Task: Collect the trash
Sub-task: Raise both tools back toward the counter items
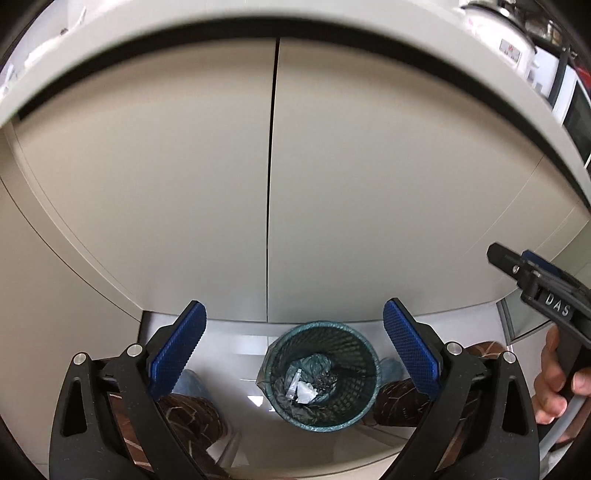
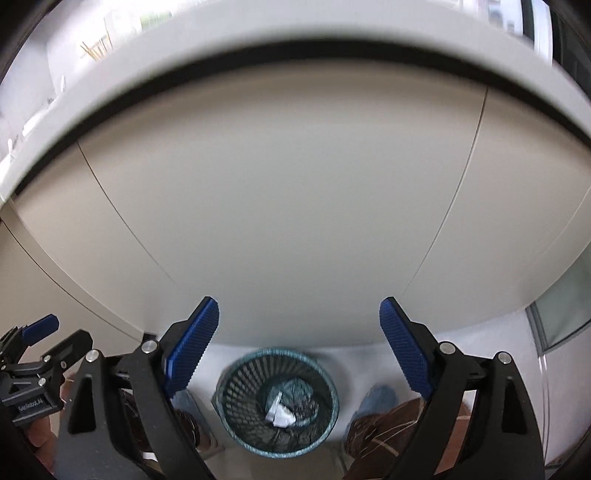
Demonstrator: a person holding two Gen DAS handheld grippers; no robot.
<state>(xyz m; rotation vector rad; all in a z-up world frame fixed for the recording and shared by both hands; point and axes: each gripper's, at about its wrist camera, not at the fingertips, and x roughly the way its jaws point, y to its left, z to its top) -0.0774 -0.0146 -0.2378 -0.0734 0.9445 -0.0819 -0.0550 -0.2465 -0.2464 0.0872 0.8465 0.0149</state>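
The mesh waste bin [image 1: 322,374] stands on the pale floor below you, lined with a dark bag, and crumpled white trash [image 1: 304,391] lies at its bottom. It sits just in front of the beige cabinet doors [image 1: 184,184], between your two brown-patterned knees [image 2: 388,424]. Your left gripper [image 1: 295,350] hangs above the bin with its blue pads spread wide and nothing between them. Your right gripper [image 2: 299,347] is likewise spread apart and empty, the bin showing between its fingers. Your hand [image 1: 554,384] grips the right tool's handle. Above the cabinets runs a light countertop [image 1: 258,18].
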